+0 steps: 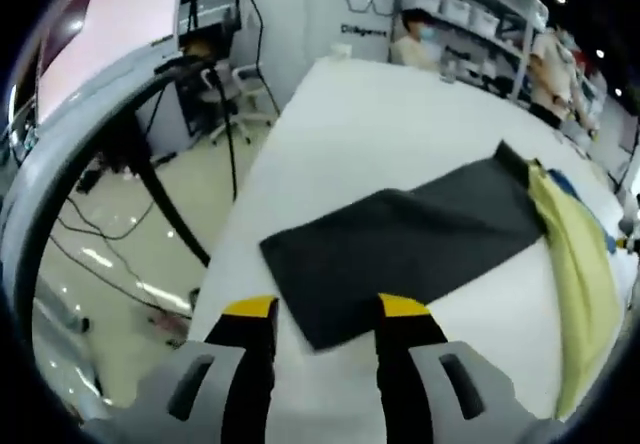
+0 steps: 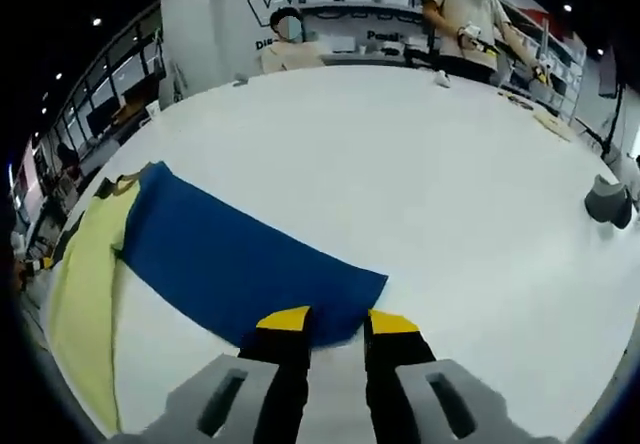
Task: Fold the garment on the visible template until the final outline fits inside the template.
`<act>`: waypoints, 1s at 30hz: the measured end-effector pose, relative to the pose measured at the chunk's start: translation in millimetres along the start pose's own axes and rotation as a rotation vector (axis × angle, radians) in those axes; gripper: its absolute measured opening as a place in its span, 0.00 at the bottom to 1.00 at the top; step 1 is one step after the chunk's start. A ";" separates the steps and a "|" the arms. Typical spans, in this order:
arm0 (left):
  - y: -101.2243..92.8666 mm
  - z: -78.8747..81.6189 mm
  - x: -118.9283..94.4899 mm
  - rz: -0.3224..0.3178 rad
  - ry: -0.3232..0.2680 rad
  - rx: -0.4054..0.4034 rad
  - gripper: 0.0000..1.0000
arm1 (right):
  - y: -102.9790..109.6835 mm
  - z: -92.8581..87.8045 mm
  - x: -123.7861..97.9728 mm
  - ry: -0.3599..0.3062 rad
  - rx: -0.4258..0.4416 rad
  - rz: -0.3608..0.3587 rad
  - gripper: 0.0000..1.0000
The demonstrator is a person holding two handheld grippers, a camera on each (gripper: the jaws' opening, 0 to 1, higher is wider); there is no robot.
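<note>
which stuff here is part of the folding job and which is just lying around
Part of the job:
- dark cloth spread on the table
- blue cloth
- yellow cloth beside it
- left tongs, open
- right tongs, open
- white table

Lying about:
- grey object near the table's edge
- office chair on the floor
- shelves with bins

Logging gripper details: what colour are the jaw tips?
Yellow tips on black jaws, clearest in the right gripper view.

- A broad white worktop (image 2: pixel 420 184) spans the room.
- Shelving with bins (image 1: pixel 470 14) lines the far wall.
- An office chair (image 1: pixel 232 89) stands on the glossy pale floor (image 1: pixel 120 234).
- Small ceiling lights (image 2: pixel 566 8) glow overhead.
</note>
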State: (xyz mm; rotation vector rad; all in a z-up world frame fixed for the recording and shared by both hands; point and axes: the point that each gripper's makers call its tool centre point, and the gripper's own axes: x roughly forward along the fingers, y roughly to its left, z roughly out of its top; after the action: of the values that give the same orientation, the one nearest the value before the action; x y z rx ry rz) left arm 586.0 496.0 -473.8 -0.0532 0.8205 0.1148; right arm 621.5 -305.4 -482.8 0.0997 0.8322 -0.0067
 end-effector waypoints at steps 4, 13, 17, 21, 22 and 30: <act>8.9 9.5 14.0 0.037 -0.006 0.030 0.22 | -0.6 7.5 1.2 -0.005 0.005 0.011 0.00; 27.3 15.6 22.7 0.100 0.016 0.028 0.01 | -8.6 30.8 -4.5 -0.039 -0.038 -0.020 0.00; 37.5 25.6 14.6 0.124 0.012 0.046 0.00 | -23.8 36.2 -6.1 -0.049 -0.046 -0.051 0.00; 49.3 26.6 11.6 0.150 0.022 0.056 0.00 | -49.7 49.3 -0.1 -0.045 -0.080 -0.070 0.00; 49.3 26.1 10.5 0.152 0.026 0.058 0.00 | -51.7 50.2 0.3 -0.043 -0.088 -0.074 0.00; 53.8 19.3 16.6 0.155 0.082 0.097 0.00 | -55.8 54.3 6.7 0.001 -0.197 -0.084 0.00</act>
State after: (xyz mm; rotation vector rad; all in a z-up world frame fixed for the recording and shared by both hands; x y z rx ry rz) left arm 604.6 552.6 -473.0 0.0976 0.9106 0.2201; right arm 663.6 -365.7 -456.2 -0.1207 0.8339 -0.0039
